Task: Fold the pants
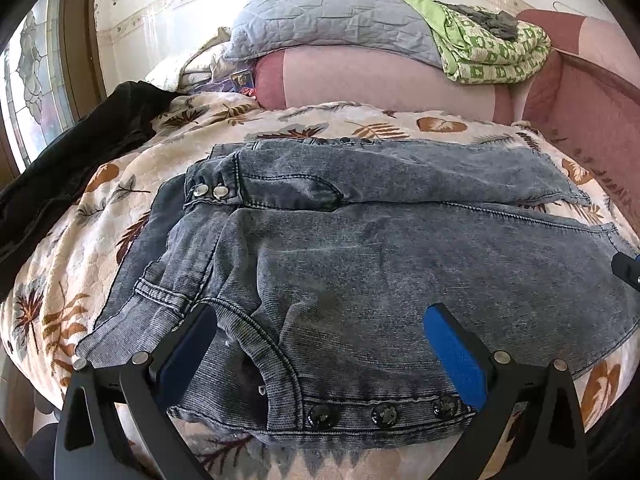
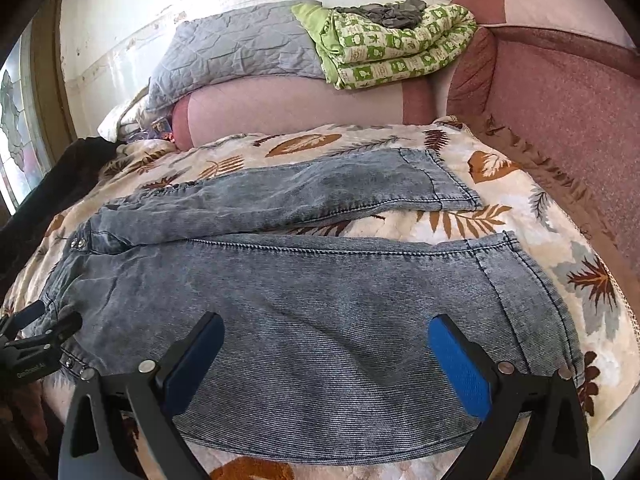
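Note:
Grey-blue denim pants (image 1: 360, 264) lie spread flat on a leaf-print bedspread (image 1: 80, 240), waistband to the left and both legs running right. My left gripper (image 1: 320, 320) hovers open over the waist end, near the row of dark buttons (image 1: 384, 416). My right gripper (image 2: 326, 328) stands open above the near leg (image 2: 320, 304); the far leg (image 2: 320, 192) lies apart behind it. The left gripper (image 2: 36, 328) shows at the right wrist view's left edge, and a blue tip of the right gripper (image 1: 628, 268) shows at the left wrist view's right edge.
A black garment (image 1: 80, 152) lies on the bed's left side. Behind the pants sit a pink bolster (image 1: 380, 80), a grey quilt (image 1: 328, 20) and a green patterned blanket (image 1: 492, 52). A pink upholstered bed wall (image 2: 560, 112) closes the right side.

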{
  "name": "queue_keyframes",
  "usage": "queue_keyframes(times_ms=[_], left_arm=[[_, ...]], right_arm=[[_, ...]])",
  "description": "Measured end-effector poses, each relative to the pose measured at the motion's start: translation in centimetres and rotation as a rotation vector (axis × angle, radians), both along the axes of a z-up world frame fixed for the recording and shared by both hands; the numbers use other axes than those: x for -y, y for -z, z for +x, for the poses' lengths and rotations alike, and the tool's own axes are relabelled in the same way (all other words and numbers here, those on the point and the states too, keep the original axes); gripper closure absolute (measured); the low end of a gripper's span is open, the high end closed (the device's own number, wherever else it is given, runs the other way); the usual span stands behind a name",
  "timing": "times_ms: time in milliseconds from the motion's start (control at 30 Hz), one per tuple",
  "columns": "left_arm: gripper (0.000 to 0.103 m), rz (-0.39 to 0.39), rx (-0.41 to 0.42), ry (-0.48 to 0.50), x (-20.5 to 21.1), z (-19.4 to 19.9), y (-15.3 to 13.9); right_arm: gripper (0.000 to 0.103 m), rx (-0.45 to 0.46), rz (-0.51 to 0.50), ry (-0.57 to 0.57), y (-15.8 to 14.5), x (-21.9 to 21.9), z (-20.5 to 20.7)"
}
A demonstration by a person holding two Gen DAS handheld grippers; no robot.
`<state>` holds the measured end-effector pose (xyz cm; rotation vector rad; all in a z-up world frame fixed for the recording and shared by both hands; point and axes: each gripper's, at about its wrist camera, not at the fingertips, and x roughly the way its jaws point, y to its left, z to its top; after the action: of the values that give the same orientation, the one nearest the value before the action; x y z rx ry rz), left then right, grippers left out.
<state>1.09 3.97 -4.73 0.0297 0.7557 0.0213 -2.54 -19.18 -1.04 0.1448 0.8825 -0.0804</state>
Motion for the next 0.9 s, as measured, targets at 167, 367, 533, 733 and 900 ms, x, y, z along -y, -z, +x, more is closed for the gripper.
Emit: queue_keyframes(times_ms=[167,367,533,733,900], left_arm=[[0.000,-0.004,0.009,0.000,0.0,-0.1,-0.2],[0.000,-0.019,0.016,-0.005,-0.2,-0.1,-0.3],[0.000,-0.036,0.002,-0.019,-0.6,0.1,-0.2],[0.000,-0.047,0.012,-0.031,-1.0,0.0,-0.5],[0.000,-0.083,0.013,-0.050,-1.7,0.0,-0.8]], right_arm=[[0.000,0.009,-0.014,0.003,0.1,0.0,-0.1],[0.000,0.022,-0.020,0.003,0.1,0.0,-0.1],[0.000,0.027,-0.004,0.011,-0.1,0.3,-0.2],[0.000,0.027,-0.015,0.010,0.0,0.2,-0.2],[0.000,0.009,0.001,0.018,0.0,0.6,-0.3]])
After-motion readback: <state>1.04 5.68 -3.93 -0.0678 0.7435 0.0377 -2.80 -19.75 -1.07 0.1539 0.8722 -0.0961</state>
